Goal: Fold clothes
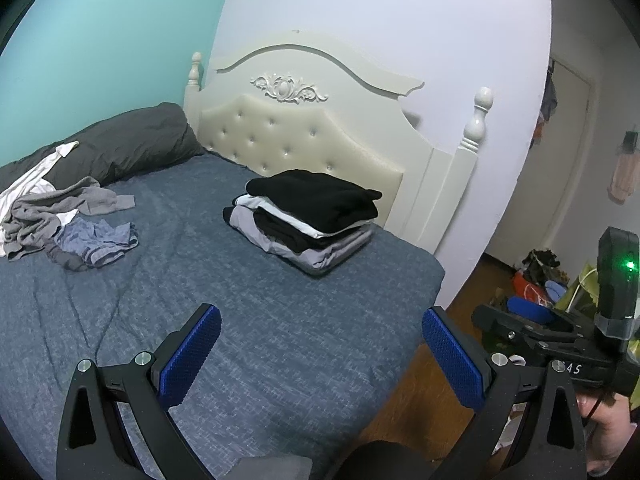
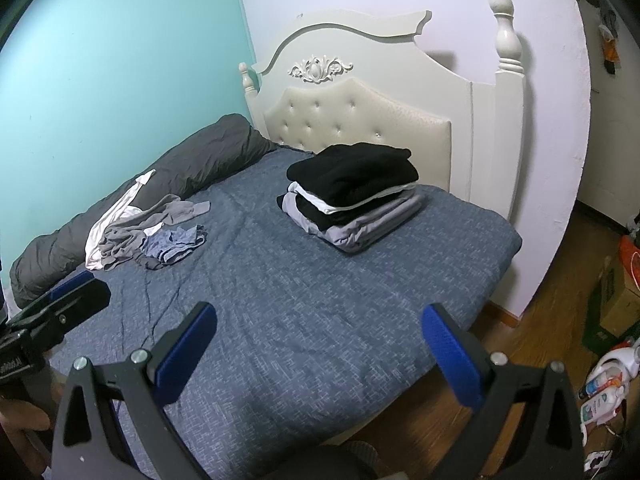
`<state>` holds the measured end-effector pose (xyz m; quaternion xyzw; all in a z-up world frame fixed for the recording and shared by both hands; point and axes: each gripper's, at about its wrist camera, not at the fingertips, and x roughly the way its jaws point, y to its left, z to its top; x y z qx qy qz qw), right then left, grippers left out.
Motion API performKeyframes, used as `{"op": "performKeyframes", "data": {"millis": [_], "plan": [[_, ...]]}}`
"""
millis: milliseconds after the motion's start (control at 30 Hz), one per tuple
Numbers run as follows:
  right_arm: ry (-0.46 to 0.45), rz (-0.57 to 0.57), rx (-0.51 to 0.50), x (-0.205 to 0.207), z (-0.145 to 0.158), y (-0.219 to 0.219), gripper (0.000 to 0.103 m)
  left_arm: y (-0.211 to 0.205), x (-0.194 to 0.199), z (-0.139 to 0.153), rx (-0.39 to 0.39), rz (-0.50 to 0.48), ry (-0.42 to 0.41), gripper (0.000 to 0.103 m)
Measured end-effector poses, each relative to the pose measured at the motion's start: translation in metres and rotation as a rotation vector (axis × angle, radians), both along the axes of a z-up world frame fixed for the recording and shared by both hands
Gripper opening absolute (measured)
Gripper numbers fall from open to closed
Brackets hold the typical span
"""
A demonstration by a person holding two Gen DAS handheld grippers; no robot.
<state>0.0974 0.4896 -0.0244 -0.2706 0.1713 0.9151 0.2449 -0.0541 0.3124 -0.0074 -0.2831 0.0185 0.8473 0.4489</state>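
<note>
**Desk:** Both tongs first. What are they doing?

**Caption writer:** Left gripper (image 1: 320,356) and right gripper (image 2: 320,354) hang above the near end of the bed (image 1: 280,340), each with its blue pads spread wide and nothing between them. Neither touches cloth. The right one hangs beside the bed's near right corner, partly over the wooden floor (image 2: 540,280), which suggests the person is standing at the foot of the mattress with a view of the whole bed.

**Desk:** And the clothes?

**Caption writer:** Two groups, well apart. A folded stack (image 2: 352,196) sits near the headboard (image 2: 360,120), a black garment on top of white, black and grey layers, squared off and likely parked out of the way of the open working space. A loose heap (image 2: 148,236) of grey, white and blue-checked pieces lies crumpled on the far side, against a dark rolled duvet (image 2: 180,172).

**Desk:** So how far along?

**Caption writer:** Partway, by the look of it: some pieces lie folded, others do not. The bare blue sheet between them reads as the folding area.
</note>
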Motion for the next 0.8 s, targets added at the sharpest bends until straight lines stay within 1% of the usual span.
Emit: {"op": "performKeyframes", "data": {"millis": [500, 800], "plan": [[0.015, -0.017, 0.029, 0.0031, 0.0023, -0.0003, 0.103, -0.0011, 0.0008, -0.0009, -0.017, 0.025, 0.004, 0.102], [0.013, -0.016, 0.027, 0.0041, 0.0038, 0.0001, 0.103, -0.0017, -0.0001, -0.0021, -0.014, 0.017, -0.013, 0.103]]}}
